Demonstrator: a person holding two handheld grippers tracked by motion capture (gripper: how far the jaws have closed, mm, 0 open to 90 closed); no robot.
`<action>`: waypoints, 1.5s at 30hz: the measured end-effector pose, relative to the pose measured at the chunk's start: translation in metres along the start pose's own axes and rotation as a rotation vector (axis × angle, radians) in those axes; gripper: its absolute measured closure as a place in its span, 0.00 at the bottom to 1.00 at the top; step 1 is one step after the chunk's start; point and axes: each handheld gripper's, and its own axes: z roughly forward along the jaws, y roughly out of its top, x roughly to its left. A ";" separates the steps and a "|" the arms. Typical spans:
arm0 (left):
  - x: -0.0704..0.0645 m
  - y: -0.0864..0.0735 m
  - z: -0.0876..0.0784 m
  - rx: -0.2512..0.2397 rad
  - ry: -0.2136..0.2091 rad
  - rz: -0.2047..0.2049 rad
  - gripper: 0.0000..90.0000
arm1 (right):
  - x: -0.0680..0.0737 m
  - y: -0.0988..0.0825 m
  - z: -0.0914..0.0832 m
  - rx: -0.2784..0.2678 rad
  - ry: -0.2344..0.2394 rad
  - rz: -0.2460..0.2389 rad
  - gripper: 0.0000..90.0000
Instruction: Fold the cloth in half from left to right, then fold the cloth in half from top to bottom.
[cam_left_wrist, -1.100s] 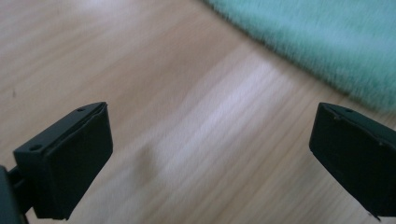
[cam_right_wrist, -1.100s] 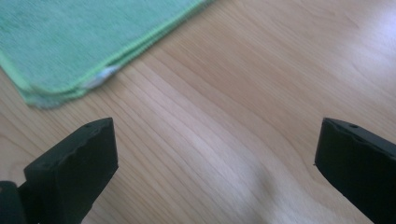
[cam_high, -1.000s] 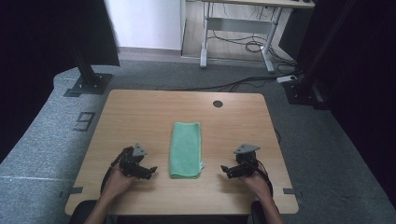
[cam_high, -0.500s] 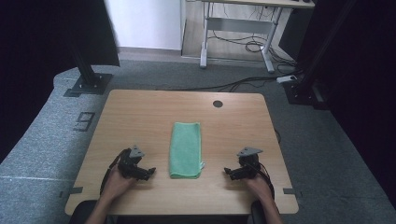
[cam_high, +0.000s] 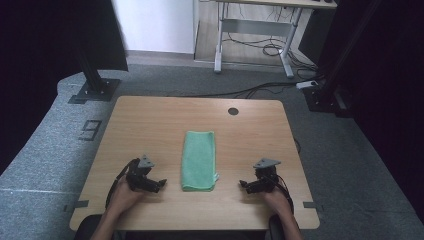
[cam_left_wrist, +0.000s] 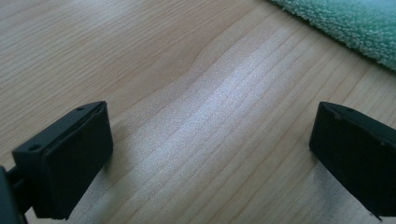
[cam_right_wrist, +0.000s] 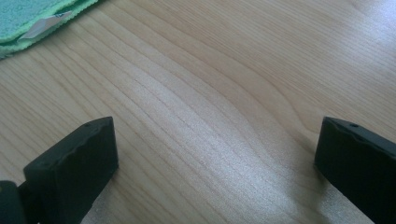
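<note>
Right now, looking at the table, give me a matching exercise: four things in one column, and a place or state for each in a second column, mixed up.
Things:
1. green towel
2. left gripper
3. right gripper
4. round cable hole

Places or states:
A. open, on the wooden table to the right of the towel
B. folded into a long strip, at the middle of the table
C. near the table's far edge
D. open, on the table to the left of the towel

Pairs: 1-B, 2-D, 3-A, 4-C
</note>
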 end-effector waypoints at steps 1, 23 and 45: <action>0.000 0.000 0.000 0.000 0.000 -0.001 0.00 | 0.000 0.000 0.000 0.000 0.000 0.000 0.00; -0.002 0.029 0.005 -0.010 0.037 -0.036 0.00 | 0.000 0.000 0.000 -0.001 -0.009 0.013 0.00; 0.003 0.089 0.052 -0.056 0.079 -0.059 0.01 | 0.056 0.057 0.033 -0.047 0.113 -0.044 0.00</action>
